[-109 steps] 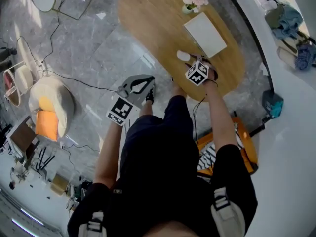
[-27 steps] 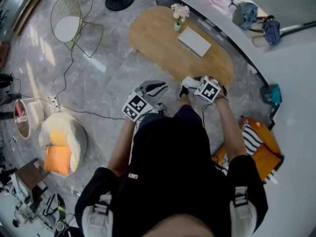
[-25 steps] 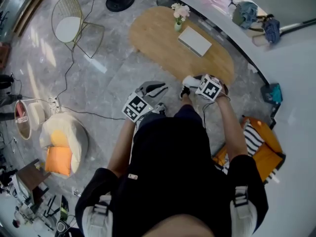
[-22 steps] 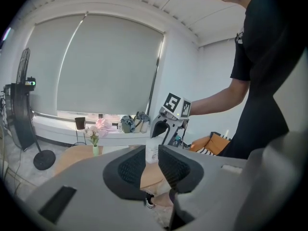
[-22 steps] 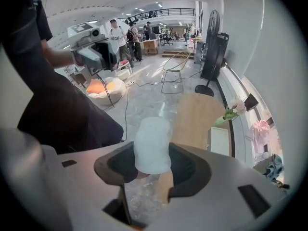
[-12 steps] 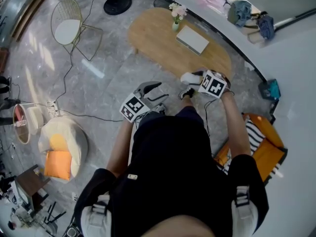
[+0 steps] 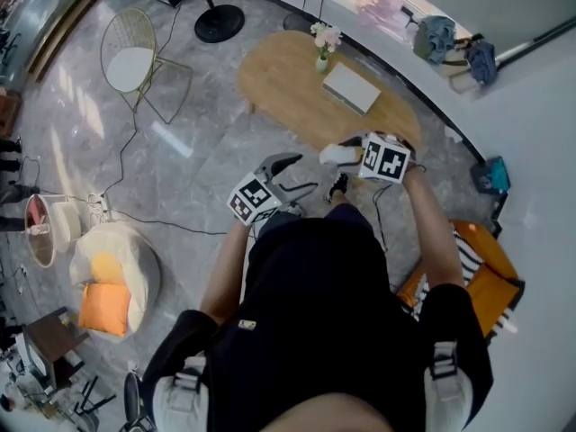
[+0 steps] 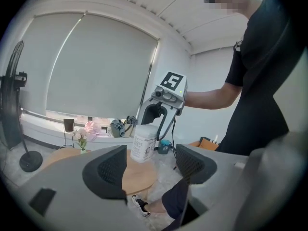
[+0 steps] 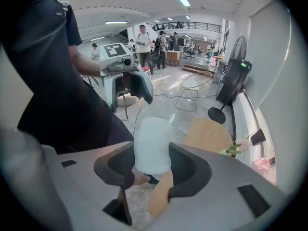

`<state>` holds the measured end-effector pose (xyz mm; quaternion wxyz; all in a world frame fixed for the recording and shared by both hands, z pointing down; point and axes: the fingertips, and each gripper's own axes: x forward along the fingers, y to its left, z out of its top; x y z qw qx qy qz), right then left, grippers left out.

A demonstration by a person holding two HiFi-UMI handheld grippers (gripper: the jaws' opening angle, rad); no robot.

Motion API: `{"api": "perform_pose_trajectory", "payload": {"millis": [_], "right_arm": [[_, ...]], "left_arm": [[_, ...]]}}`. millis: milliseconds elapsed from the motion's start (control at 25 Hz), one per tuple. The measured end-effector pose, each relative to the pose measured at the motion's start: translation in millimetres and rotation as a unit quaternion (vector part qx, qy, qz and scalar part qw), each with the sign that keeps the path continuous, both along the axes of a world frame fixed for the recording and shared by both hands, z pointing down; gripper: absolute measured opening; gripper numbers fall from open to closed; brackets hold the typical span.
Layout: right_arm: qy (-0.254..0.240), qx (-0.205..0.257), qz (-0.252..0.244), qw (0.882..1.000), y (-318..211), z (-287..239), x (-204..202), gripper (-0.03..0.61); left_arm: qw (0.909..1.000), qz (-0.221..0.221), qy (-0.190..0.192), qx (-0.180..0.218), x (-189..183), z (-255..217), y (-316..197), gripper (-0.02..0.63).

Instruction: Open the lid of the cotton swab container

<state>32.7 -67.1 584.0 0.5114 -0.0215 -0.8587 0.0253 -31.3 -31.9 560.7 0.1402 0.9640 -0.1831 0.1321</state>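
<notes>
The left tongs are seen spread wide, having just been opening. Nothing is held between their pads; the cotton swab container is seen beyond them, not between them. The right tongs are clamped on that container, one pad on each side. It is thus carried in the air by the near end of the table, resting on nothing.

For the lid to be freed cleanly, the container should be held steady by the right tongs. The free end should be taken squarely by the left ones, with the pads set on opposite sides. The pull or twist is best made along the container's own axis. Only moderate pressure is advised: the wall is judged thin enough to be squashed, which would bind the lid. Which end bears the lid cannot be told for certain; a plain white band just under the right tongs may be it.

The container is a small round tub of cloudy white plastic, smooth, with a printed label round its body. The pads are dark and finely ribbed, set in matt grey shells. The table is an oval of pale wood, and the floor is glossy grey marble.
</notes>
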Motion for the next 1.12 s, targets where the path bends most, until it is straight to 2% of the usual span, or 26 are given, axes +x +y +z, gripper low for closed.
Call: {"api": "perform_pose_trajectory", "payload": {"millis": [120,240,800,1120], "right_arm": [[-0.025,-0.002,-0.007,1.0,3.2,-11.4,-17.9,0.202],[-0.05,-0.009,-0.016,0.999,10.3,-22.5,-32.6,0.202],[-0.087,-0.019,-0.086,0.992,48.4,-49.4,-74.6,0.201],[-0.093,-0.029,-0.108,0.989,63.1,-57.0,-80.8,0.201]], "left_arm": [[0.9999,-0.004,0.015,-0.007,-3.0,-1.9,-0.7,0.31],[0.9999,-0.003,0.01,-0.01,-4.3,5.2,-1.5,0.324],[0.9994,0.033,0.002,-0.006,13.2,7.0,11.2,0.336],[0.9977,0.067,0.007,-0.006,31.9,4.6,20.7,0.336]]}}
